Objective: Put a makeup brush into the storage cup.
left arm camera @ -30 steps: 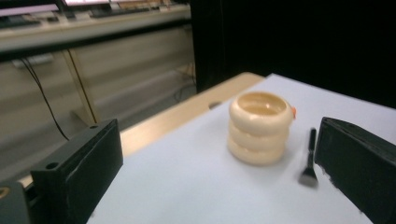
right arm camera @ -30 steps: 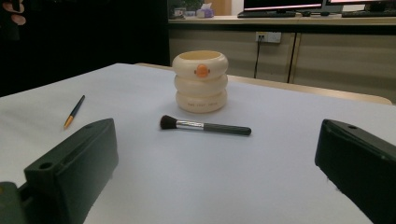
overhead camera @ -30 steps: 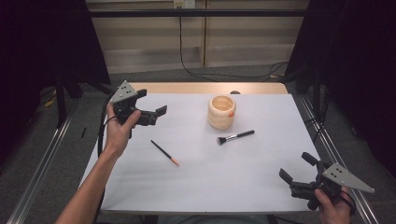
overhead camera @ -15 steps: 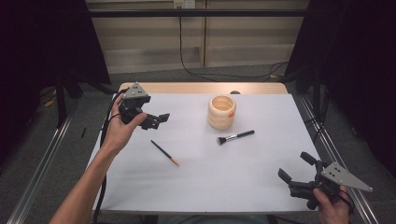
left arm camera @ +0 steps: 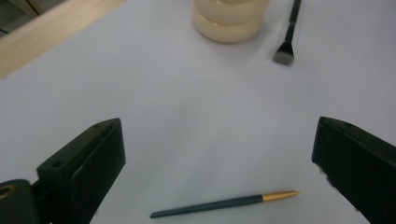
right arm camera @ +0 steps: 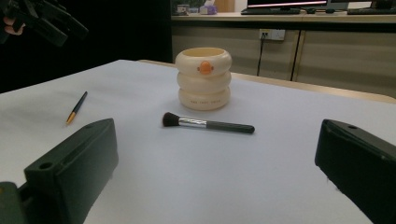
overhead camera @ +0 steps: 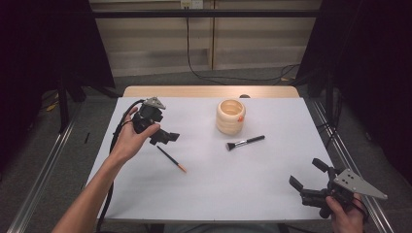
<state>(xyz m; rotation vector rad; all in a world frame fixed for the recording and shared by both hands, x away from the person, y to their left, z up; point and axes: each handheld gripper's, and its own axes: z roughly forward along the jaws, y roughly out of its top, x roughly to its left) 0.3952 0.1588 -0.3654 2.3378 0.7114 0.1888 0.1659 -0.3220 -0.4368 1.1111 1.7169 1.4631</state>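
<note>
Hovering with jaws apart, left gripper [overhead camera: 164, 137] half hides the pencil [overhead camera: 171, 158]; right gripper [overhead camera: 311, 187] likewise spread.

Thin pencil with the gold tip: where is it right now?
In the high view the pencil lies flat on the white table, left of centre, just below the open left gripper and left of the makeup brush.

Lab or office test bay — white-covered table [overhead camera: 209, 184], black curtains [overhead camera: 43, 43], wall sockets [overhead camera: 191, 4] (cables trailing), monitor [right arm camera: 285, 3]
</note>
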